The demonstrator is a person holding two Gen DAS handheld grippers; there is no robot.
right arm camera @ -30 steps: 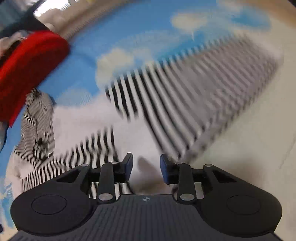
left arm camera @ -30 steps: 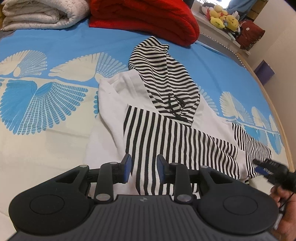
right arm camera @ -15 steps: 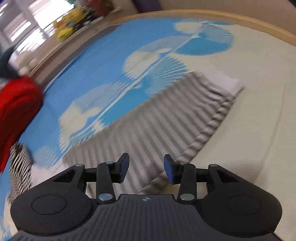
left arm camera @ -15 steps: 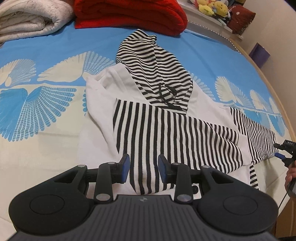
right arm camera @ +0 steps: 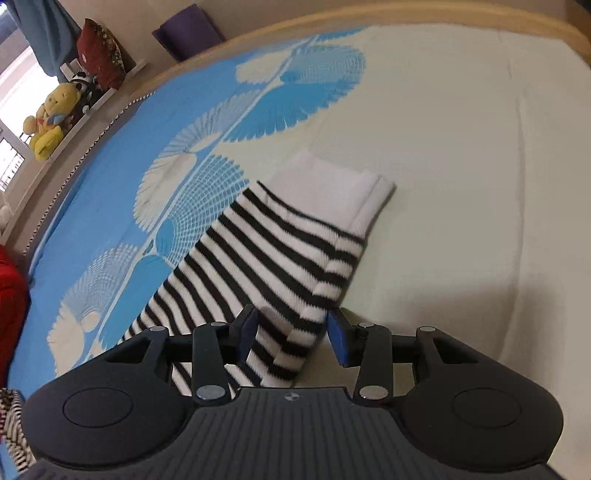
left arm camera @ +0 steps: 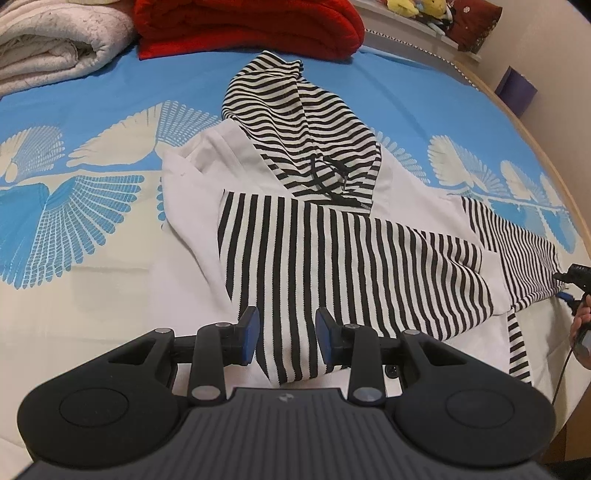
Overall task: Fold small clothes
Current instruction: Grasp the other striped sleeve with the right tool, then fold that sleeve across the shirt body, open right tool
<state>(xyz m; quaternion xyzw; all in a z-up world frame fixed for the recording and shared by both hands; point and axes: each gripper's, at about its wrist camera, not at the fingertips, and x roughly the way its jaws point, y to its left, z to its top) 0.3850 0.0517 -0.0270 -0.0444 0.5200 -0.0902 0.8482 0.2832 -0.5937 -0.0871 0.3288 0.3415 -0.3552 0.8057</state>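
A small white hoodie with black-and-white striped hood and sleeves (left arm camera: 295,206) lies spread face up on the bed's blue and cream bedspread printed with fan shapes (left arm camera: 92,221). Its left-side sleeve (left arm camera: 332,269) is folded across the chest; the other striped sleeve (right arm camera: 266,266), ending in a plain white ribbed cuff (right arm camera: 332,188), stretches out flat toward the bed's edge.

The left gripper (left arm camera: 287,330) hangs over the lower part of the folded sleeve, its blue-padded fingers (left arm camera: 251,328) apart with striped cloth showing in the gap; whether the pads touch the fabric cannot be told, since the gripper's own black body hides the hem below. The right gripper (right arm camera: 291,334) sits over the outstretched sleeve, fingers (right arm camera: 338,341) likewise apart, straddling the sleeve's near edge without pinching it. In the left wrist view that gripper appears only as a dark tip at the right border, with part of a hand (left arm camera: 580,332) cut off by the frame.

A small dark tag at the hood's neckline (left arm camera: 364,206) is too small to read. A folded red blanket (left arm camera: 251,26) and a rolled white quilt (left arm camera: 55,40) are cropped at the top. Yellow plush toys (right arm camera: 51,118) sit on a ledge beyond the bed, blurred. A small emblem on each gripper body cannot be made out.
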